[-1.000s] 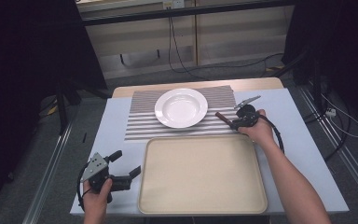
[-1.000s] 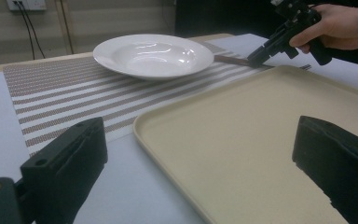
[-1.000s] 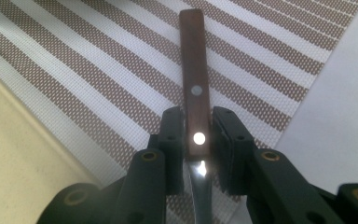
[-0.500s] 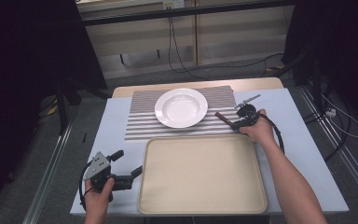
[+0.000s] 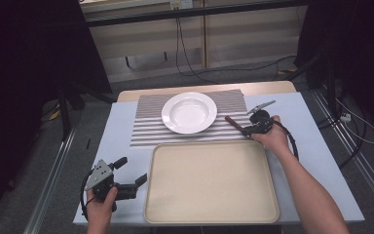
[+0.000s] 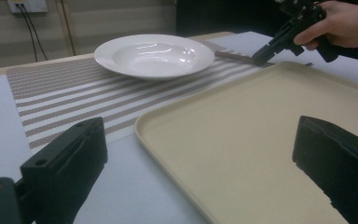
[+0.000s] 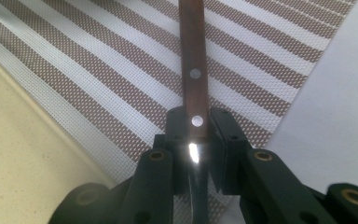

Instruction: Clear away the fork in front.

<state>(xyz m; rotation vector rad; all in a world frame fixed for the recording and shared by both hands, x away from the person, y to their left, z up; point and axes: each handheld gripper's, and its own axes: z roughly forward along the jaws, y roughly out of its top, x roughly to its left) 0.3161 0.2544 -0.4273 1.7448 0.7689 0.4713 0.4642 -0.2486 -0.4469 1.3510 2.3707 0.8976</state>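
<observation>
The high view is showing the whole white table (image 5: 121,131) from above. The round white deep plate (image 5: 189,112) is sitting on the brown and white striped mat (image 5: 148,122) near the far edge, and the big flat cream tray (image 5: 212,180) is lying near the near edge.

The right tongs (image 5: 243,129) are resting at the right end of the mat, just past the far right corner of the tray. From up there the knife with the brown wooden handle (image 5: 234,121) is looking like a small dark stick.

The right gripper view is showing it much closer. The knife (image 7: 193,70) is lying flat on the mat. Two silver dots are shining on its handle. The handle is pointing away from the right tongs (image 7: 195,135), toward the plate, and the shiny blade is running back under them. Its long side is going slantwise across the stripes. The two black jaws are squeezing the knife from both sides, right where the handle is meeting the blade. They have just been closing on it.

The left gripper view is looking low across the table. The left tongs (image 6: 205,158) are standing wide open, holding nothing, with the near left corner of the tray (image 6: 261,140) between them. Far off, the knife (image 6: 233,57) is poking out beside the plate (image 6: 154,53), its far end gripped by the right tongs (image 6: 261,58).
</observation>
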